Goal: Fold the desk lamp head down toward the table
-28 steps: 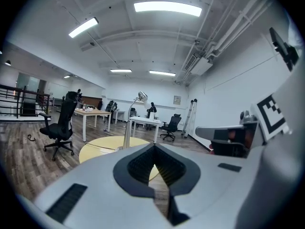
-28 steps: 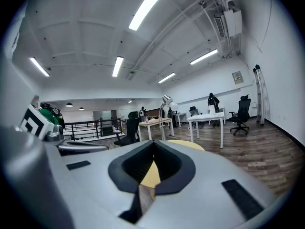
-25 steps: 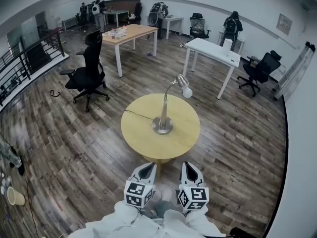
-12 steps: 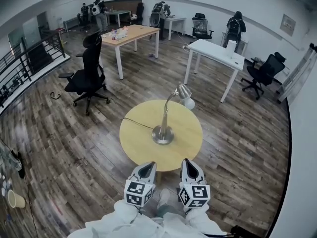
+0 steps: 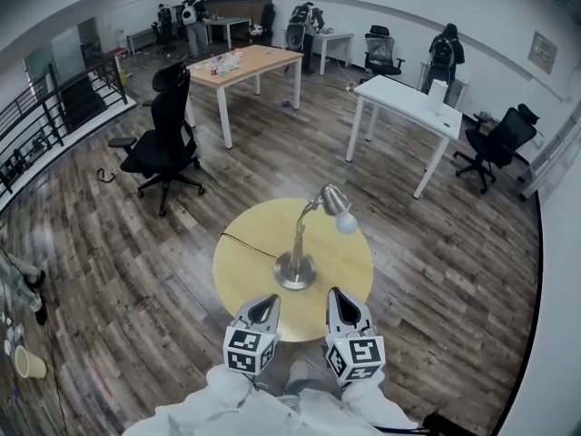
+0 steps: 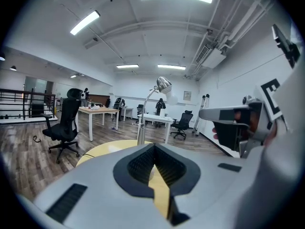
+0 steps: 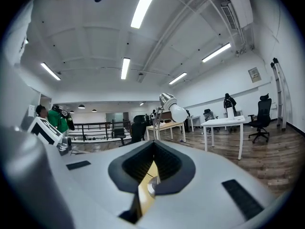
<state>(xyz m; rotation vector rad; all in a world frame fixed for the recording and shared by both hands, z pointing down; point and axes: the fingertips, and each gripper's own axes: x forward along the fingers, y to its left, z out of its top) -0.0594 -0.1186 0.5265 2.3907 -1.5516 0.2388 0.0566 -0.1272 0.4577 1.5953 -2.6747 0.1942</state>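
Observation:
A silver desk lamp stands upright on a round yellow table, its base near the table's middle. Its head with a white bulb is raised and points right. A black cord runs off the table to the left. My left gripper and right gripper hover side by side over the table's near edge, both shut and empty, short of the lamp. The lamp rises ahead in the left gripper view. In the right gripper view the lamp head shows above the shut jaws.
A black office chair stands left of the round table. A white desk and a wooden desk stand farther back, with more chairs and several people at the far wall. A railing runs along the left. Wood floor surrounds the table.
Both grippers have moved forward toward the round table and now reach over its near edge. The lamp looks nearer and larger. Jaws stayed shut.

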